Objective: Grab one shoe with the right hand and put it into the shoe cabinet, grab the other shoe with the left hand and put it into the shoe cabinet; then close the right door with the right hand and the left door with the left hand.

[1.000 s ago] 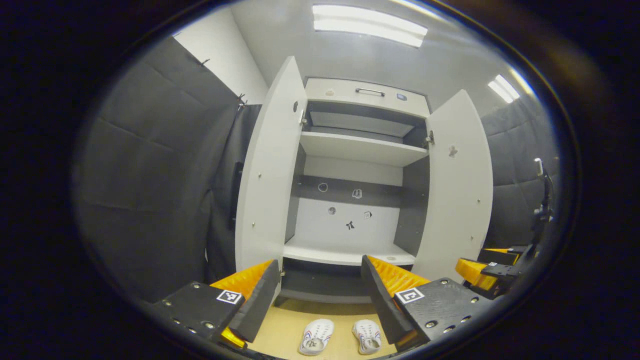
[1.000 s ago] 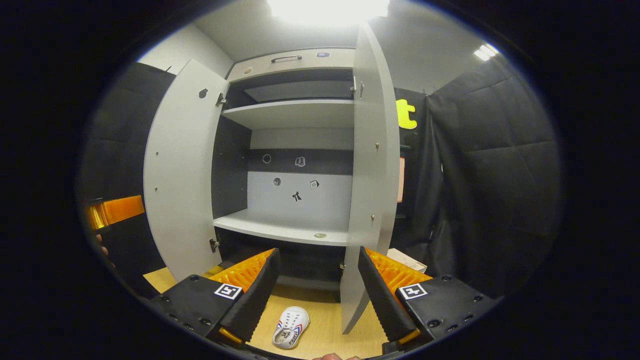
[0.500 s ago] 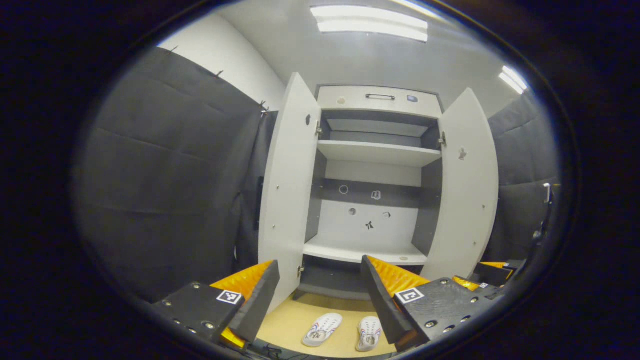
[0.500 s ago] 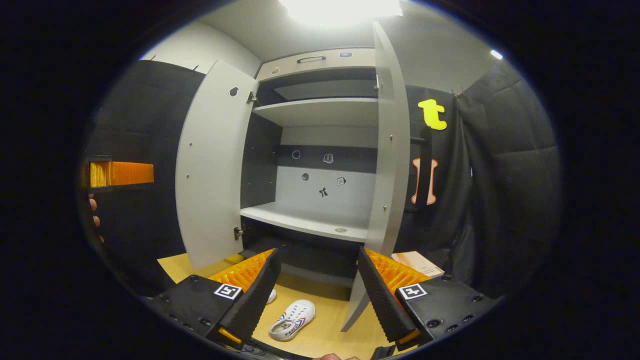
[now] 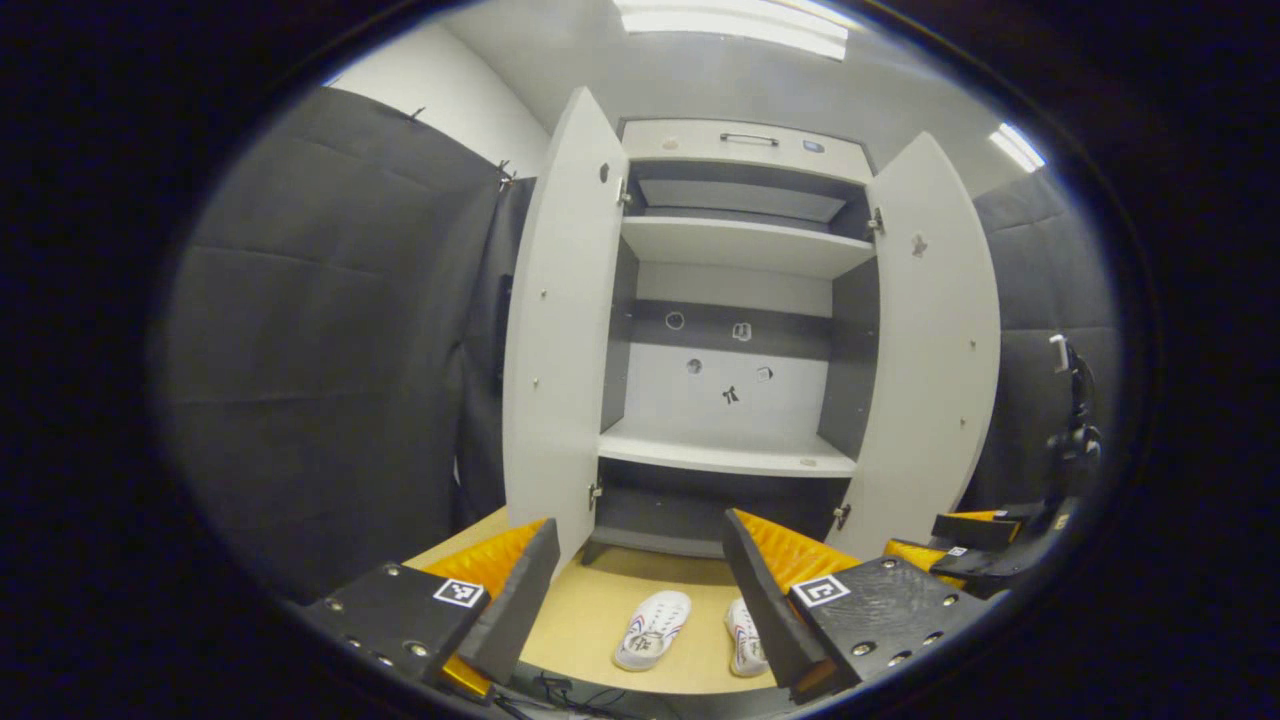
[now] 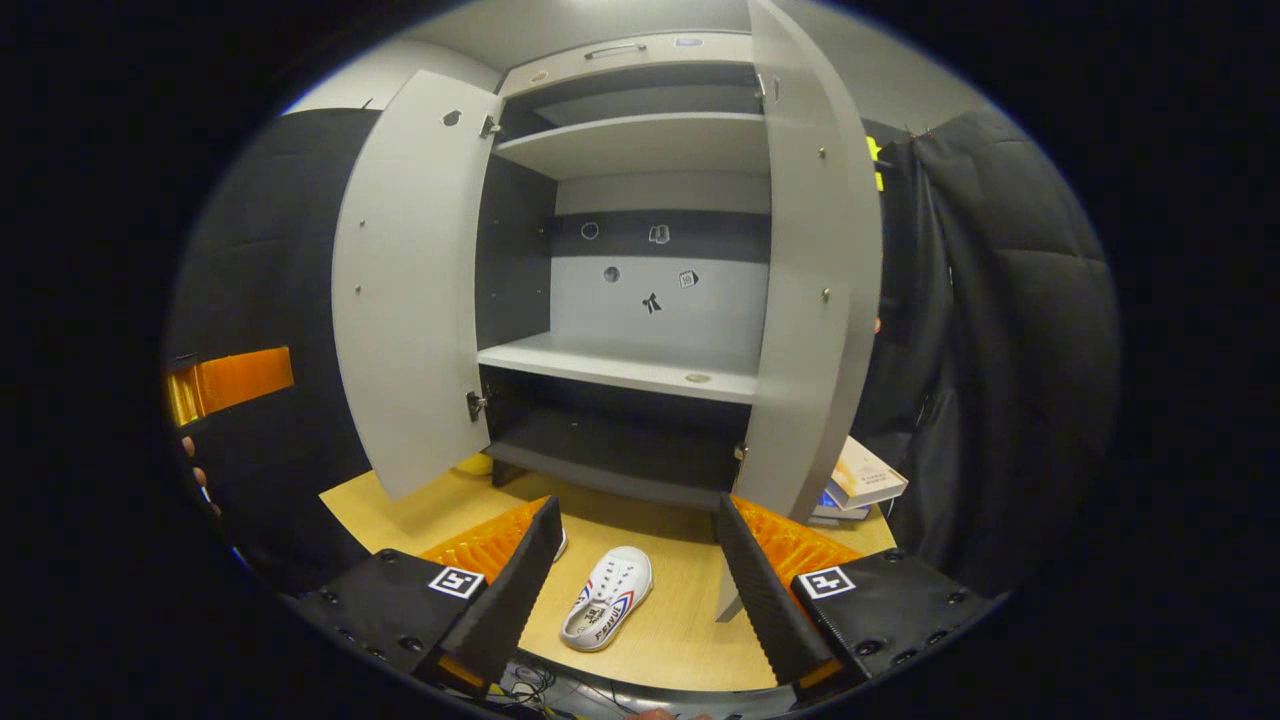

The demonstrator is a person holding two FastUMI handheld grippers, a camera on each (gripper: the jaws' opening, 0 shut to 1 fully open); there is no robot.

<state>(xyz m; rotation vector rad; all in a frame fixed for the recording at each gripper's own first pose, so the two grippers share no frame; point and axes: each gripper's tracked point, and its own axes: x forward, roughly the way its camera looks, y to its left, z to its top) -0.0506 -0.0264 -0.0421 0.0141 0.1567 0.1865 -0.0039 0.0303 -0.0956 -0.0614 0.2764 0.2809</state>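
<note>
Both our grippers are spread wide with nothing in them, left gripper [image 5: 640, 590] and right gripper [image 6: 635, 585] alike. Past the fingers, two white shoes sit side by side on the wooden floor [image 6: 680, 620]: left shoe [image 5: 652, 630], right shoe [image 5: 745, 637]. Just behind them stands the cabinet [image 5: 735, 455] with both doors swung open, left door [image 5: 560, 330] and right door [image 5: 925, 350], shelves bare.
</note>
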